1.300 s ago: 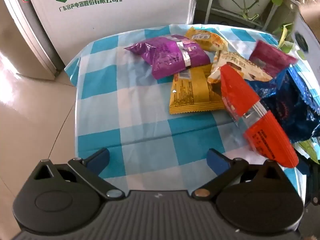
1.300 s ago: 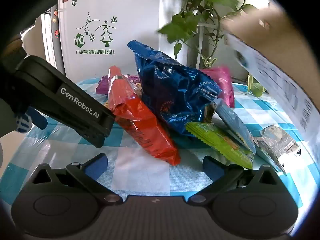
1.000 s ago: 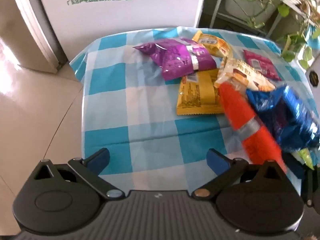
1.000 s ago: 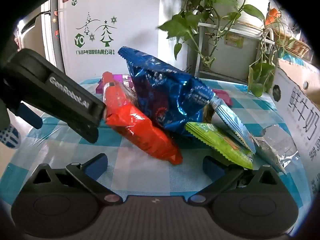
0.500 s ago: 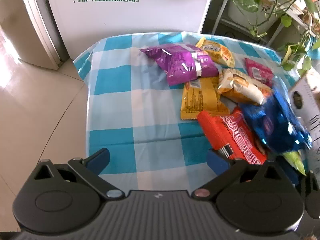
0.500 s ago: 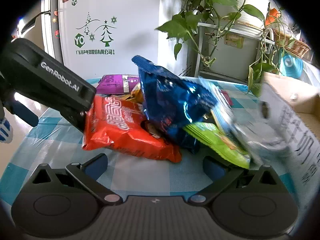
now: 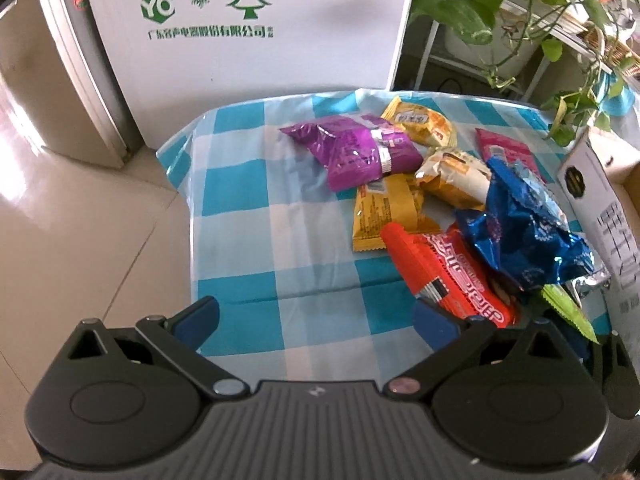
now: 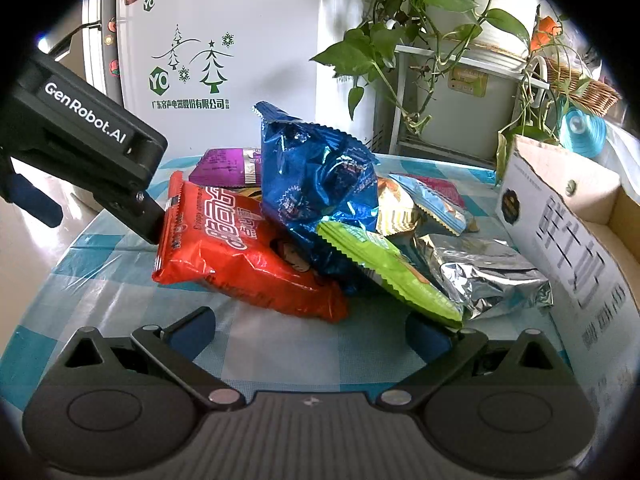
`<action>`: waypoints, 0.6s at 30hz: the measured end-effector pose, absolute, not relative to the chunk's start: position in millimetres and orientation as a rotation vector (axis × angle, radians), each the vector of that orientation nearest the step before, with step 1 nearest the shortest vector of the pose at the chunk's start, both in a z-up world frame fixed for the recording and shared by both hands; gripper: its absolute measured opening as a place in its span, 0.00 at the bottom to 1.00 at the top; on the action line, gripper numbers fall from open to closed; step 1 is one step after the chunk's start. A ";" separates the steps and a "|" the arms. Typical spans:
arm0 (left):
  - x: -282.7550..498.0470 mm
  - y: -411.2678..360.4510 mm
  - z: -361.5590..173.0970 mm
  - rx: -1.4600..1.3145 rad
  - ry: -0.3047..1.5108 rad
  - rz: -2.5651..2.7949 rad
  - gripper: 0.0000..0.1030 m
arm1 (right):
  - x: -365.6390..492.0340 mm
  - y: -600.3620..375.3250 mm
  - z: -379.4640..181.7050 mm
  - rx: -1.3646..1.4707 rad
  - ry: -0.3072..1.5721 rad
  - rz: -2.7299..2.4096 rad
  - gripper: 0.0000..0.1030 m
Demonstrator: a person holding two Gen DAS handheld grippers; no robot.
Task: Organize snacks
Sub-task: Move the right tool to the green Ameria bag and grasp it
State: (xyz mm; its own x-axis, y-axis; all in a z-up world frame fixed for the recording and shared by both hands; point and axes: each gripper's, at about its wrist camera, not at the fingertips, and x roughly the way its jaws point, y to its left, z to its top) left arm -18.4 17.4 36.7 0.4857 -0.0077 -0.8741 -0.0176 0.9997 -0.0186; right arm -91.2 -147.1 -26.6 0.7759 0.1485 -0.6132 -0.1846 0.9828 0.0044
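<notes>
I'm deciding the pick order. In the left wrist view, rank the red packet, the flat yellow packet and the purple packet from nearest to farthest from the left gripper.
From the left gripper:
1. red packet, by the right finger
2. flat yellow packet, mid-table, beyond the red one
3. purple packet, toward the far edge

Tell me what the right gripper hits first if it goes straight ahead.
Probably the red snack bag, lying just ahead between the open right gripper fingers; the green packet sits equally near on its right side.
</notes>
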 end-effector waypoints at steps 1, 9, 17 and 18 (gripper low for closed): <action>-18.5 17.3 37.3 -0.022 1.060 0.007 0.99 | -91.2 -146.9 -26.6 -0.057 0.659 0.180 1.00; -19.2 17.5 46.2 -0.026 1.040 0.012 0.99 | -92.3 -147.1 -26.2 -0.057 0.659 0.180 1.00; -23.9 14.2 57.3 0.012 0.997 0.016 0.99 | -93.1 -145.8 -26.0 -0.059 0.660 0.179 1.00; -24.3 13.8 58.2 0.015 0.993 0.016 0.99 | -93.1 -145.8 -26.0 -0.060 0.659 0.179 1.00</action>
